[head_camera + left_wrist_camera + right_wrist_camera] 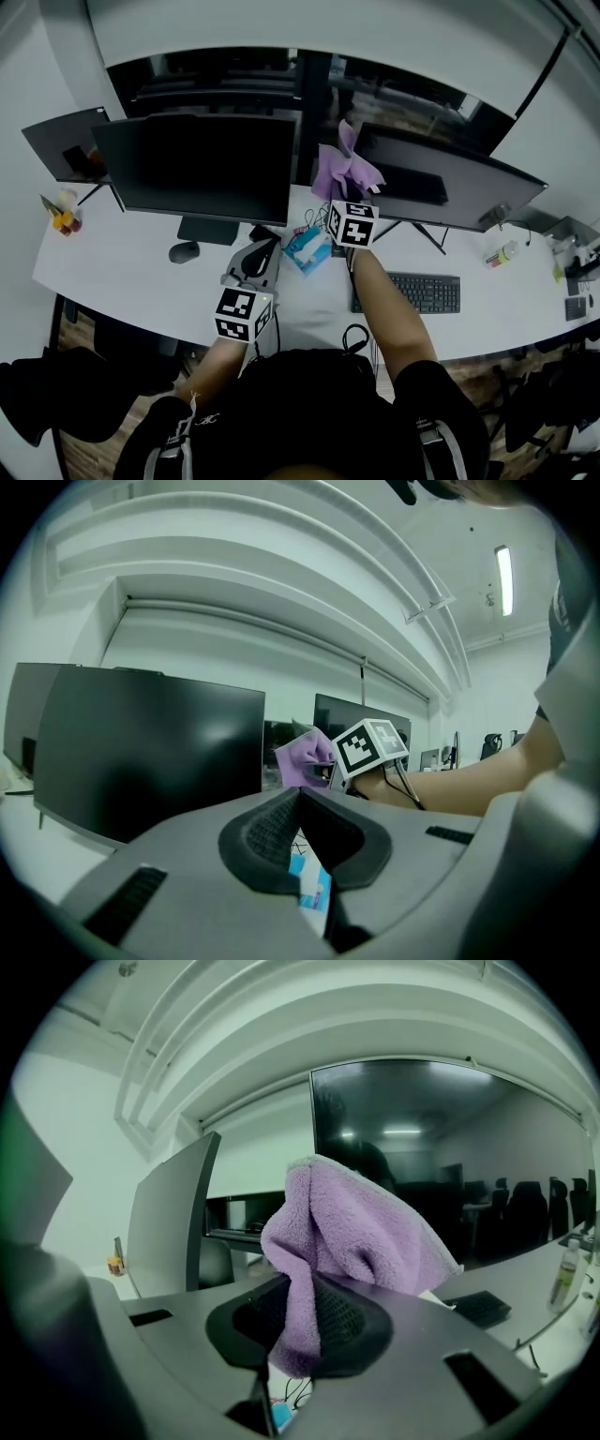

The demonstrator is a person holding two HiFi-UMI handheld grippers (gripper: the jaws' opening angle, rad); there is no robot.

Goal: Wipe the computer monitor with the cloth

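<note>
My right gripper (349,195) is shut on a purple fleece cloth (345,167), held up in the gap between two dark monitors. In the right gripper view the cloth (356,1232) bunches out of the closed jaws (300,1327), with the right monitor (469,1166) close behind it. That right monitor (441,183) stands just right of the cloth; the left monitor (202,164) stands to its left. My left gripper (255,262) hovers low over the desk below the left monitor, shut and empty. In the left gripper view (298,803) the cloth (305,757) shows ahead.
On the white desk (122,272) lie a blue packet (307,248), a mouse (184,251), a keyboard (412,292) and a small bottle (502,253). A third screen (61,145) stands at the far left, small items (64,220) beside it. Cables trail near the packet.
</note>
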